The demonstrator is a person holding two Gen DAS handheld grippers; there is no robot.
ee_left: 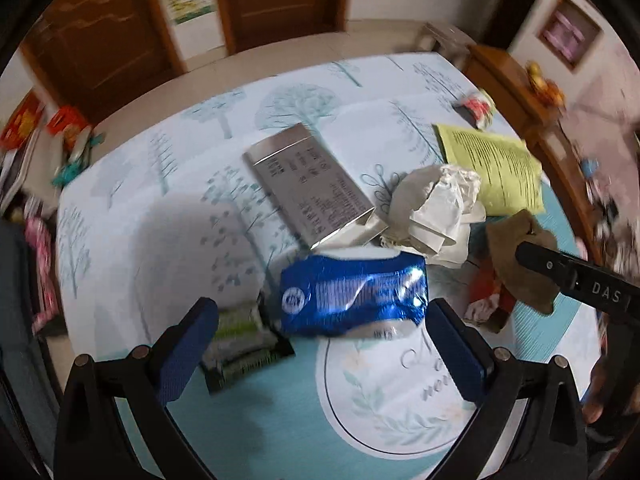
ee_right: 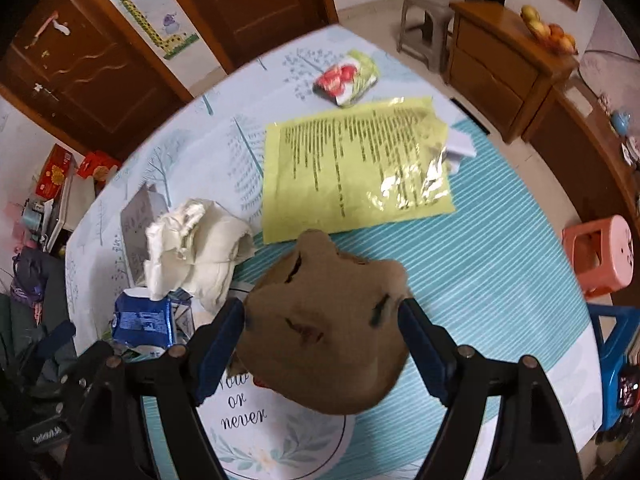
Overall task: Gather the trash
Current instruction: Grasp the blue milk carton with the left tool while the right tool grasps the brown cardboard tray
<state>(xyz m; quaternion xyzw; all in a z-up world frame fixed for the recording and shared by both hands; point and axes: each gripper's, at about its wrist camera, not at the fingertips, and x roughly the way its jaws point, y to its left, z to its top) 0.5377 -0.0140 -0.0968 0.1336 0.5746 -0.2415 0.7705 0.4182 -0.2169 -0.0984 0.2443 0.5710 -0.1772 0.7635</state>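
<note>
My left gripper [ee_left: 322, 314] hangs open and wide over the table, tilted steeply down. A crumpled blue foil wrapper [ee_left: 352, 292] lies just beyond its fingertips, apart from both pads. A green-and-black packet [ee_left: 244, 340] lies by its left finger. My right gripper [ee_right: 322, 312] is open around a brown crumpled paper [ee_right: 328, 340] on the cloth, whose edges reach close to both pads. Further off lie a crumpled white paper [ee_right: 196, 244], a grey flat box [ee_left: 308, 184], a yellow printed sheet [ee_right: 352, 168] and a red-and-white packet [ee_right: 346, 78].
The round table wears a pale blue tree-print cloth [ee_left: 160, 208]. A wooden cabinet [ee_right: 500, 68] with fruit on top, a grey stool [ee_right: 424, 20] and a pink stool [ee_right: 600, 256] stand beyond its far and right edges. Boxes and clutter [ee_right: 56, 176] crowd the left side.
</note>
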